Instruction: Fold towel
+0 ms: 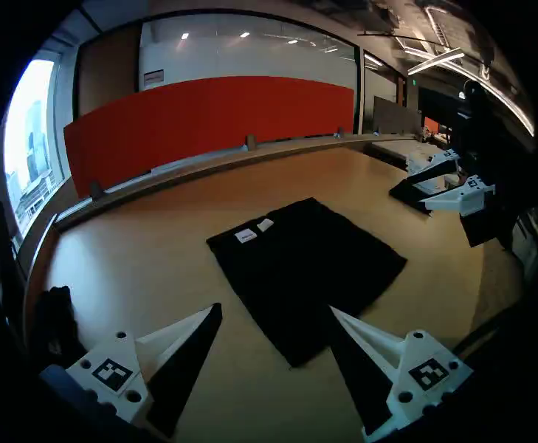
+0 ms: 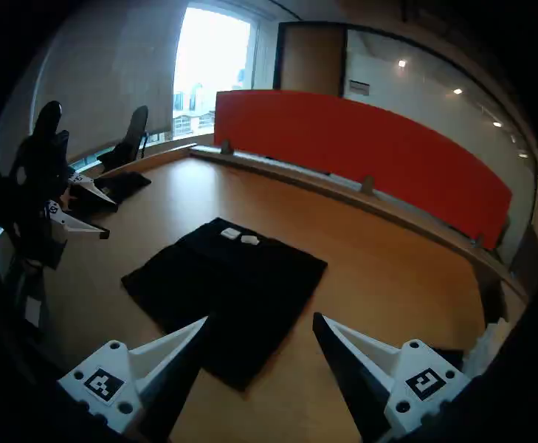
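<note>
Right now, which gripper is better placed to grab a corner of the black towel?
Right, marginally. The right gripper is open and the near corner of the black cloth towel lies deeper between its fingers; the left gripper hovers open too.

Office (red desk divider [image 1: 209,125], glass partition wall [image 1: 246,55])

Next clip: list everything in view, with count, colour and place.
towel: one, black, table's middle
tags: two, white, on the towel
table: one, light wood, under the towel
partition: one, red, table's far edge
bundle: one, black, table's edge near the window
chair: one, black, by the window
window: one, bright, beyond the table
left gripper: one, white, open, facing the towel
right gripper: one, white, open, facing the towel
</note>
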A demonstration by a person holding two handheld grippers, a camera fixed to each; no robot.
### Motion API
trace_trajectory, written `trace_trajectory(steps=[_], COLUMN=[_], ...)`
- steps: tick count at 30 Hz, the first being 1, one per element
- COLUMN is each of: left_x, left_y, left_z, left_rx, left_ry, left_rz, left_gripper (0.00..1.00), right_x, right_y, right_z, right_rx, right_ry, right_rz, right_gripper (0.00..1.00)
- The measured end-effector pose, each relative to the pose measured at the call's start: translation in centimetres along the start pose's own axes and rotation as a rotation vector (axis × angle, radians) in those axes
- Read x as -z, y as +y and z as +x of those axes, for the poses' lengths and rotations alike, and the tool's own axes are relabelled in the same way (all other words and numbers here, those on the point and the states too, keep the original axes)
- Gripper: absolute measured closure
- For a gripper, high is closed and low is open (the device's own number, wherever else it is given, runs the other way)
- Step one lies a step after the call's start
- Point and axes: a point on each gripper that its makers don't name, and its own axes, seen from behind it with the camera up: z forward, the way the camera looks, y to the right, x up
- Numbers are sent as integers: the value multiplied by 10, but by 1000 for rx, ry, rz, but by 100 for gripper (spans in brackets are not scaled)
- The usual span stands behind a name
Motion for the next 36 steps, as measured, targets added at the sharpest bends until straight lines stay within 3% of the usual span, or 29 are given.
trace_trajectory(steps=[16,26,36], left_x=[-31,-47,-52], left_y=[14,22,31], left_z=[-59,-84,-101], left_rx=[-25,-22,-39], left_ry=[-141,-216,-273], left_rz=[-51,-74,-95], left_gripper=[3,3,4], right_x=[-31,-40,-44], right_y=[-21,-27,-28], right_z=[-64,-94,-112], right_rx=[29,35,56], right_ry=[-134,-206,-249], right_rz=[67,104,121], right_gripper=[0,0,1])
